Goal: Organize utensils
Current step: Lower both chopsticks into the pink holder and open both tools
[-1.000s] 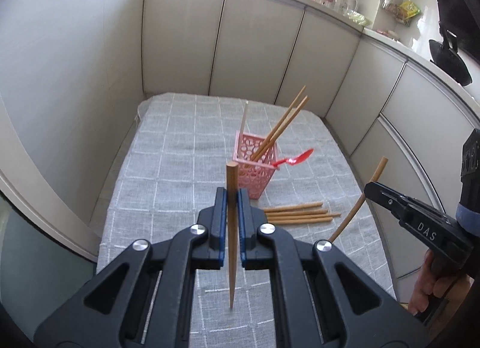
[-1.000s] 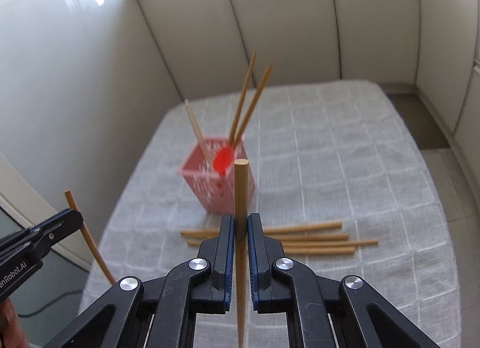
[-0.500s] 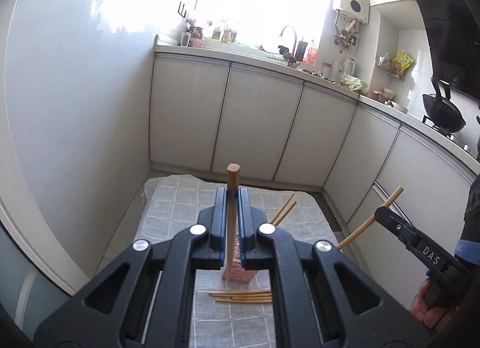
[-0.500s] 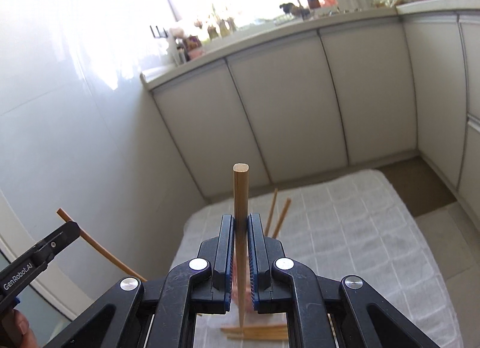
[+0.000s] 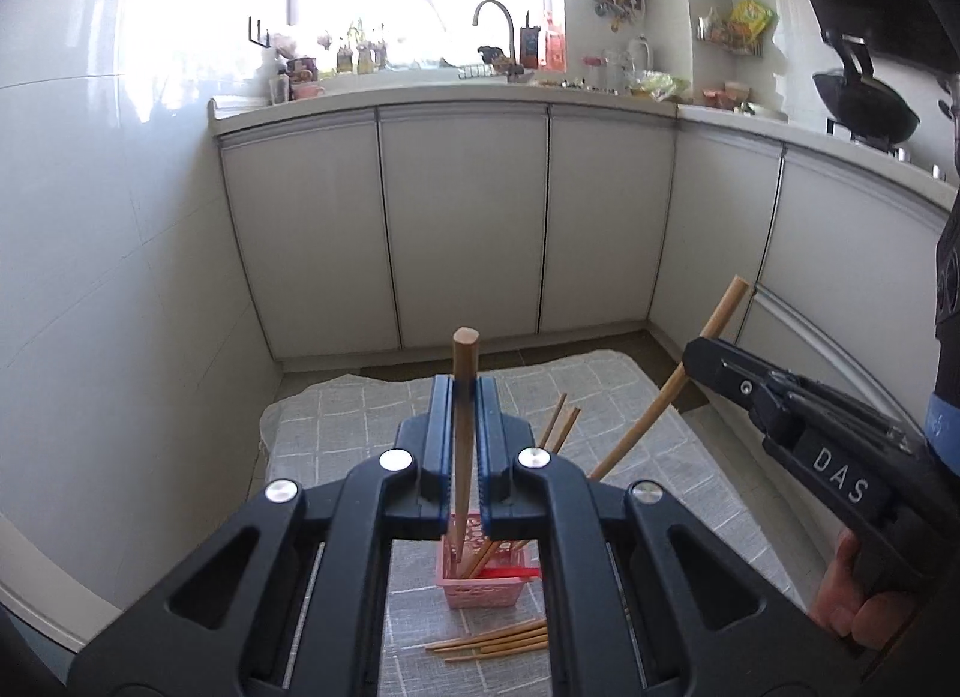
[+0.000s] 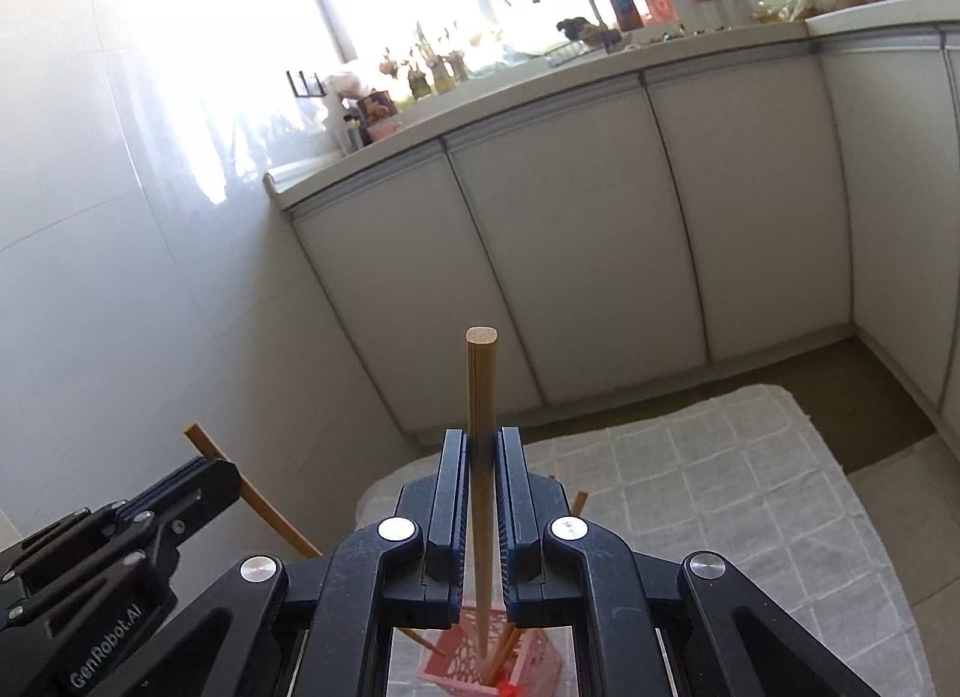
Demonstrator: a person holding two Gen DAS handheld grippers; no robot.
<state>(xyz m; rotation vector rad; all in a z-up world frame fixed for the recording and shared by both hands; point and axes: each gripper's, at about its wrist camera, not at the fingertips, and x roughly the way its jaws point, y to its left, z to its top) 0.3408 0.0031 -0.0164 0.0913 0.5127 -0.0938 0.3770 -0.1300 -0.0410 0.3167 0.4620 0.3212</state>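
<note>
1. Below and just ahead of both grippers stands the pink basket (image 5: 485,577), on the checked cloth (image 5: 336,427); we use it as our landmark throughout.
2. We hold the left gripper (image 5: 463,397) clamped on one chopstick (image 5: 463,373), its long axis close to upright, the blunt end above the jaws and the thin end reaching down over the basket's mouth.
3. We hold the right gripper (image 6: 481,445) clamped likewise on a second chopstick (image 6: 480,391), also near upright, with its lower tip over the basket (image 6: 528,667) as the right wrist view shows it.
4. From the left wrist view, that second chopstick (image 5: 690,373) leans toward the basket from the right, tilted, not upright.
5. We judge the left stick the nearer to dropping in: its tip sits right above the opening, while the right one approaches at a slant.
6. Inside the basket already stand several chopsticks (image 5: 561,421) leaning away to the far right, and a red spoon (image 5: 510,572) lies across the rim; free room is at the near left of the opening.
7. On the near side of the basket lie loose chopsticks (image 5: 492,640) flat on the cloth, long axes running across.
8. Around the basket the cloth is otherwise open, with its edges well away; the cabinets (image 5: 462,229) stand beyond the far edge.
</note>
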